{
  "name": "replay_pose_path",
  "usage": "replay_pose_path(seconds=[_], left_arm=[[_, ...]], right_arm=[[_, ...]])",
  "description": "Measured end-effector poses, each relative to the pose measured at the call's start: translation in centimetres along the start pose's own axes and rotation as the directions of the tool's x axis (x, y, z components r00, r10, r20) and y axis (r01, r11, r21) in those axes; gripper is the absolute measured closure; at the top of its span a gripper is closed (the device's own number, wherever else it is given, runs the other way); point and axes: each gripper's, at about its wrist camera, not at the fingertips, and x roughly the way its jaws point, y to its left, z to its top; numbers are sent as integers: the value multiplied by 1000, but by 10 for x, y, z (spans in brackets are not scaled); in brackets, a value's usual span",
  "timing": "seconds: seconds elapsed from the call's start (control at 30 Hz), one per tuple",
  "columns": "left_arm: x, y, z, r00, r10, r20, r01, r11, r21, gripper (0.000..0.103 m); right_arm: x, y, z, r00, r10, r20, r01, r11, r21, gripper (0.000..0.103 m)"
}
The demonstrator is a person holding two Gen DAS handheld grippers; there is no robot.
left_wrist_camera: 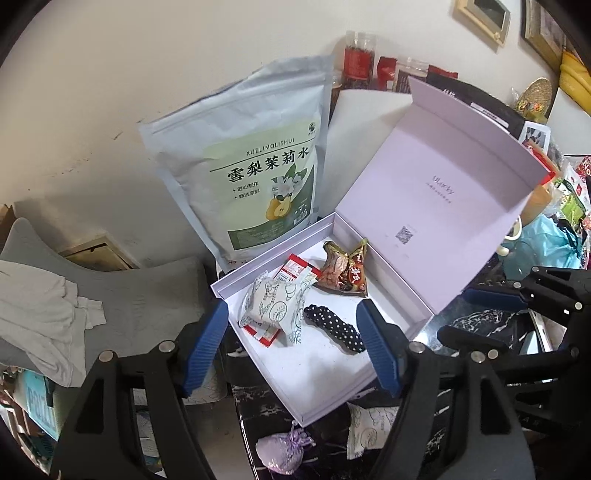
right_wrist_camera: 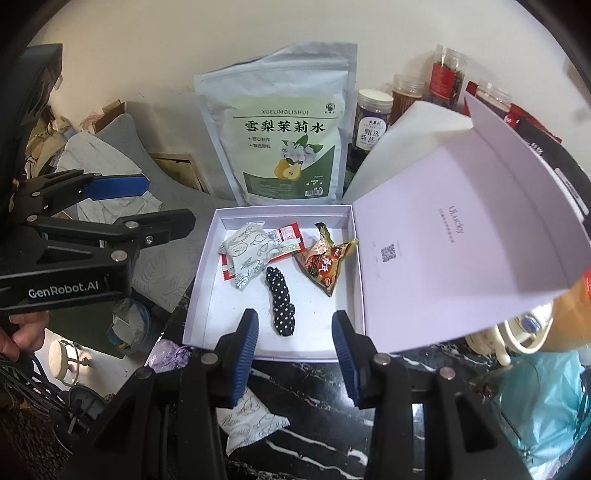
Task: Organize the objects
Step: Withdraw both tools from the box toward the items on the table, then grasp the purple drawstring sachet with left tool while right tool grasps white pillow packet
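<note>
On a black, white-veined marble bench [right_wrist_camera: 332,391] pushed against a scuffed cream wall [left_wrist_camera: 110,92], a shallow lavender gift box [right_wrist_camera: 207,280] lies with its hinged lid [right_wrist_camera: 461,229] thrown back to the right. Four items sit inside the box: one white sachet printed with leaf outlines [right_wrist_camera: 245,254], one red-and-white snack packet [right_wrist_camera: 286,236] partly under it, one brown foil snack pack [right_wrist_camera: 323,264] and one black white-dotted fabric clip [right_wrist_camera: 280,299]. A second printed sachet [right_wrist_camera: 247,417] lies on the bench in front of the box, and one small lilac drawstring pouch [left_wrist_camera: 282,448] rests near the box's front left corner. Behind the box, one large pale-blue stand-up pouch with a pear picture [right_wrist_camera: 280,129] leans on the wall, flanked on the right by four clear jars [right_wrist_camera: 371,118] with dark and red contents. Grey cushions and crumpled pale cloth [left_wrist_camera: 48,299] fill the left side of the room; framed pictures [left_wrist_camera: 484,18] hang at upper right.

Both tools hang above the front of the box. The left hand-held gripper [left_wrist_camera: 295,347] has its blue pads wide apart, holding nothing. The right hand-held gripper [right_wrist_camera: 297,354] has its pads parted more narrowly, also empty.
</note>
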Motion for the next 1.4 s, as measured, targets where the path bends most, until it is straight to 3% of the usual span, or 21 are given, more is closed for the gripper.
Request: replay_pose_path(seconds=[0.57,0.87,0.93,1.4], left_arm=[[-57,-9,-62,1000,0,23,1,999,-51,29],[-72,-15,-109,1000,-3,-9,2,998,-67,29],[-74,-14,-122,1000,0,-20,-2,997,-75,29],[-91,-2,-192,998,-27,-64,22,997,-78,29]], right_arm=[[-43,29,-52,1000,-16,12,16,1000,0,62],[-44,51,-85,1000,-11,-27,11,1000,-3,61],[-44,56,-93,999,-7,-35,7,1000,1,55],[-38,89,-137,997,-16,-70,20,998,59,54]])
